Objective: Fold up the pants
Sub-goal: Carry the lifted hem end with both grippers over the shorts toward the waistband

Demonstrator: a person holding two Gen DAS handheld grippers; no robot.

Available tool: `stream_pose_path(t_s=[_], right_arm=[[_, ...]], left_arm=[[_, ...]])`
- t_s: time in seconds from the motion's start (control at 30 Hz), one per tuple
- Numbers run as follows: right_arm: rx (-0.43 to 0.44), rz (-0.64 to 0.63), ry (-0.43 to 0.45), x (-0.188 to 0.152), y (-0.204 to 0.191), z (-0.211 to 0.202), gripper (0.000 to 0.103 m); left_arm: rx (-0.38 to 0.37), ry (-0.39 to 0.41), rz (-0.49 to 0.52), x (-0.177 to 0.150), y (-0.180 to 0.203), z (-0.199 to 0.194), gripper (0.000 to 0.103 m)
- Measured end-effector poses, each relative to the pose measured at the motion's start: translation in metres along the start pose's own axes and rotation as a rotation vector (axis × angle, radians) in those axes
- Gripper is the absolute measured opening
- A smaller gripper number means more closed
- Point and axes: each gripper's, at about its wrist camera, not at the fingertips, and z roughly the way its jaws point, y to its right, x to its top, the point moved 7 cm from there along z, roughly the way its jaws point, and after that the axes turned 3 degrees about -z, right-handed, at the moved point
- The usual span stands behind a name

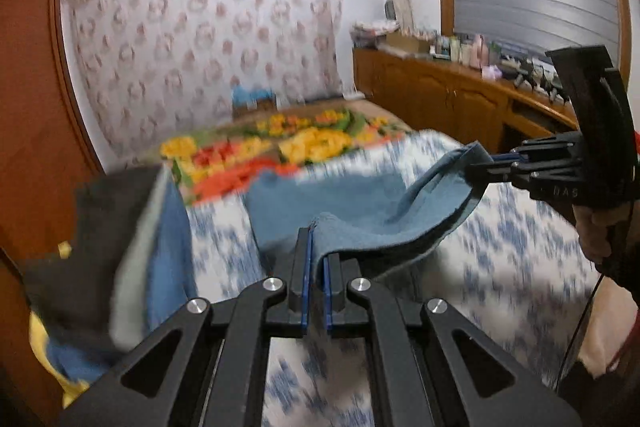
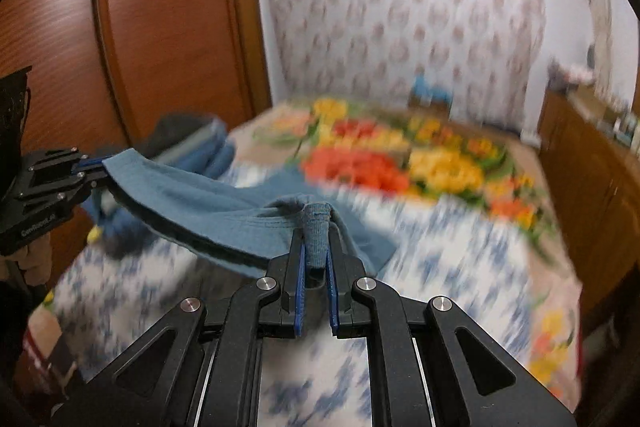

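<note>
Pants (image 1: 360, 215), blue and soft, hang between the two grippers above a bed (image 1: 500, 247) spread with a blue-and-white cover. In the left wrist view the left gripper (image 1: 318, 259) sits at 6 o'clock, its jaws pinched tight on one corner of the cloth, which runs off toward 3 o'clock where the right gripper (image 1: 486, 163) nips the far end. In the right wrist view the right gripper (image 2: 316, 255) at 6 o'clock is clamped on a bunched ribbed edge, perhaps a waistband or a cuff, and the left gripper (image 2: 94, 165) holds the other corner at 9 o'clock. The span between them sags a little and the rest trails onto the cover.

This looks like the carrying stroke of a fold: an edge lifted by both corners. The next move probably calls for keeping both corners level and taut, then laying the edge down squarely on the part that rests on the bed.

Beyond the pants, at 12 o'clock, lies a floral blanket (image 2: 380, 155); at 9 o'clock in the left view, a stack of dark and blue clothes (image 1: 132, 239). Motion blur smears the bedding. How much of the pants is already folded cannot be told, since their lower part is hidden behind the lifted edge.
</note>
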Motion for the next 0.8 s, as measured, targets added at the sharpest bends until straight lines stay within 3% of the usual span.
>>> stream_pose_path(t_s=[0.13, 0.8], right_arm=[[0.013, 0.029, -0.038, -0.039, -0.014, 0.001, 0.006], [-0.011, 0.114, -0.093, -0.130, -0.046, -0.026, 0.006]], left_arm=[[-0.015, -0.041, -0.026, -0.032, 0.011, -0.002, 0.002], [-0.067, -0.087, -0.070, -0.109, 0.052, -0.038, 0.002]])
